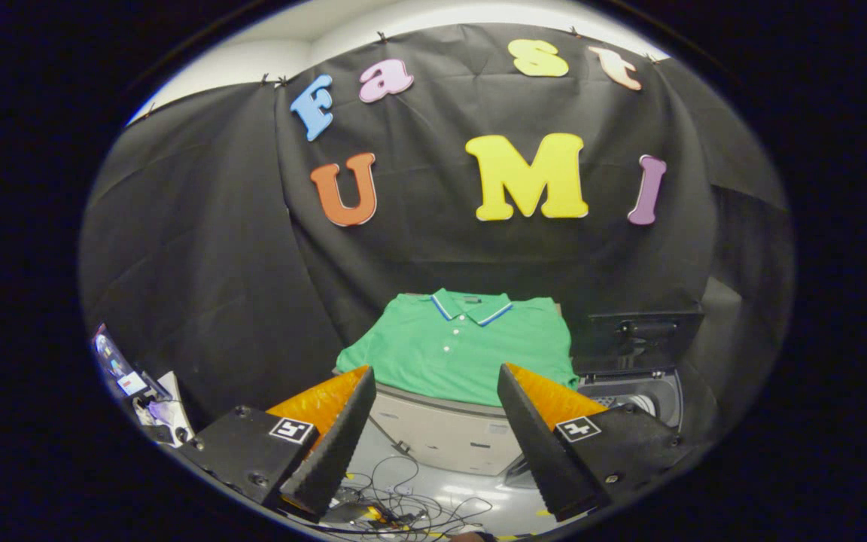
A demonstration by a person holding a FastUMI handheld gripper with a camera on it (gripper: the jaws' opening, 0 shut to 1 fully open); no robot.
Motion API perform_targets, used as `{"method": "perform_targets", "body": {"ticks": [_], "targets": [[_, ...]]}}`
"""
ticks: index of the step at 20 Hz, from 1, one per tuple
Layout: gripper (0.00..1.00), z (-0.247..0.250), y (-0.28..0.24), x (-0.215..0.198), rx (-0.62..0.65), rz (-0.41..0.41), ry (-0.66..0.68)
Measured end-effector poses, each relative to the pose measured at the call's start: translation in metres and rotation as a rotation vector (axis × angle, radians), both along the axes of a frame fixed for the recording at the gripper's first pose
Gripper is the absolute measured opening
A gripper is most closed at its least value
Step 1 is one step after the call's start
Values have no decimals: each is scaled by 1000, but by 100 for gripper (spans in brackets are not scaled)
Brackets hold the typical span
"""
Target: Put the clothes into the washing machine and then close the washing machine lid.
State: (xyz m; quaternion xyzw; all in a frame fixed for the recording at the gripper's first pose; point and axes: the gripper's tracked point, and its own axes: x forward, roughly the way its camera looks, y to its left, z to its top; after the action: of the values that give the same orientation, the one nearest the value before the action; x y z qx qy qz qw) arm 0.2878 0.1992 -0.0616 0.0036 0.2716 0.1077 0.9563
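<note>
A green polo shirt (460, 346) with a striped collar lies spread flat on a light table (441, 433), well beyond my fingers. Just right of the shirt stands a small dark washing machine (640, 391) with its lid (644, 331) raised upright and its round drum opening showing. My gripper (433, 384) is open, held back from the table and above the floor, with nothing between its fingers. The shirt's front hem sits between the two fingertips in the view, but far ahead of them.
Loose cables (396, 504) lie tangled on the pale floor below the fingers, in front of the table. A cluttered stand with small items (140, 391) sits off to the left. Black cloth closes the booth behind the table.
</note>
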Motion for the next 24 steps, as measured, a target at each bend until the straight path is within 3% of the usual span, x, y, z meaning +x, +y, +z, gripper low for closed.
{"method": "perform_targets", "body": {"ticks": [7,14,24], "targets": [[100,-33,17,90,-72,14,228],[100,-71,6,157,-142,-63,433],[100,-130,17,204,-166,-106,664]]}}
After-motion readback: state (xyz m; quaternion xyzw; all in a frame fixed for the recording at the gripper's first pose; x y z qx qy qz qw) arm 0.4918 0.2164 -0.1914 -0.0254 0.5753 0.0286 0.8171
